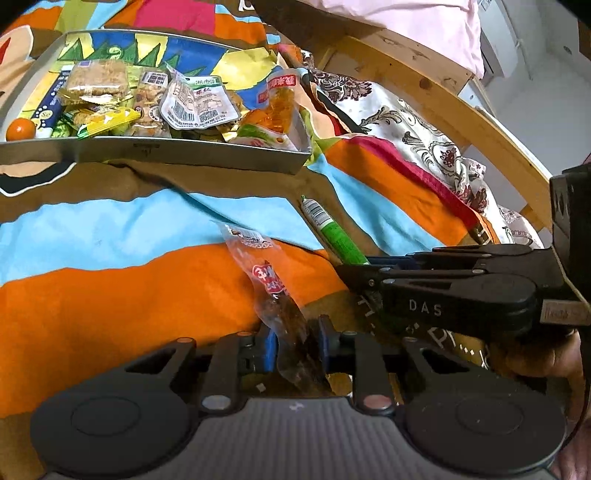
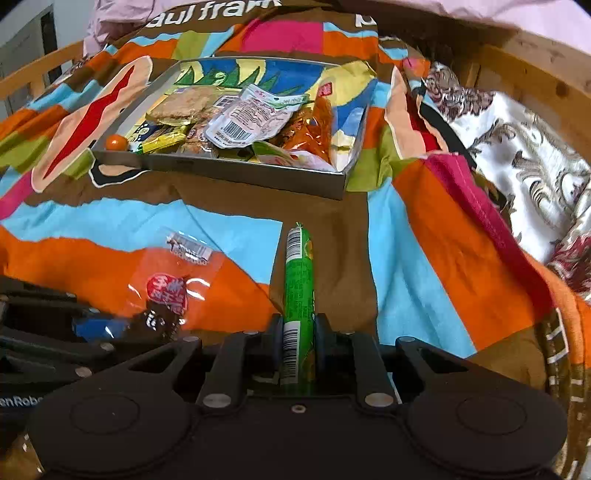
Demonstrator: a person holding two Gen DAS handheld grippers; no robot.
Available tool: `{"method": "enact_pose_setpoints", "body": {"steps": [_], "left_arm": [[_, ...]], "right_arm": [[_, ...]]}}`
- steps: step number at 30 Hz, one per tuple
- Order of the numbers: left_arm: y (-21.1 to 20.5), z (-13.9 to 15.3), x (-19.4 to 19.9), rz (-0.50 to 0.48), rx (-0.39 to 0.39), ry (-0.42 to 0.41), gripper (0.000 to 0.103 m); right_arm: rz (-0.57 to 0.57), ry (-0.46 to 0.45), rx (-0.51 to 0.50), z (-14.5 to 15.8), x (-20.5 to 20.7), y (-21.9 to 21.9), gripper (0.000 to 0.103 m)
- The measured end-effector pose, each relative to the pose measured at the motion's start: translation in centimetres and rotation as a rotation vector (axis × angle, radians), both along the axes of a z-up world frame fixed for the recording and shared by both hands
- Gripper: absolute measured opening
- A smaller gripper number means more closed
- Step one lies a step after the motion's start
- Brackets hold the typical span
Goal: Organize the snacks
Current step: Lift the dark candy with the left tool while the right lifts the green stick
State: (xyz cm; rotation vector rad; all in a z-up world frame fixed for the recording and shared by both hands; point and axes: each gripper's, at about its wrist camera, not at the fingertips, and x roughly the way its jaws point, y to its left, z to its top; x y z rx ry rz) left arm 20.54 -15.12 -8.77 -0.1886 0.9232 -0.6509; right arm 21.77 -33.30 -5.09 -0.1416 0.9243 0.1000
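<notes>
- two hand-held grippers, left [image 1: 294,343] and right [image 2: 298,341]
- one metal tray [image 2: 236,171]
- one green stick snack [image 2: 298,291]
- one clear snack packet [image 1: 273,291] with a red label
- one little orange ball [image 2: 116,142] in the tray
- tray's snack pile [image 1: 177,107]: too jumbled to count

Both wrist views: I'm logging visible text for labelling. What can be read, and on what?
"aul frank", cut off: bedspread.
"DAS": right gripper.
"nRobo", cut off: left gripper.
Tray snack wrappers, clear packet, green stick: print and barcodes too blurred.
</notes>
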Motion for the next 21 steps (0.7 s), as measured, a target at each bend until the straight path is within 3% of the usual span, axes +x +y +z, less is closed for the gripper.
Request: {"method": "enact_pose_setpoints", "body": {"steps": [7, 9, 21], "left_arm": [[0.5, 0.9, -1.0, 0.011, 0.021, -0.042, 0.022], [0.6, 1.2, -1.1, 0.011, 0.018, -0.046, 0.016], [0.5, 0.8, -0.9, -0.005, 0.004, -0.038, 0.016]], "right_arm": [[0.022, -0.022, -0.043, 0.1, -0.7, 0.7, 0.019], [0.025, -0.024, -0.048, 0.2, -0.7, 0.8, 0.019], [0.014, -0.002, -0.025, -0.2, -0.5, 0.5, 0.019]]}}
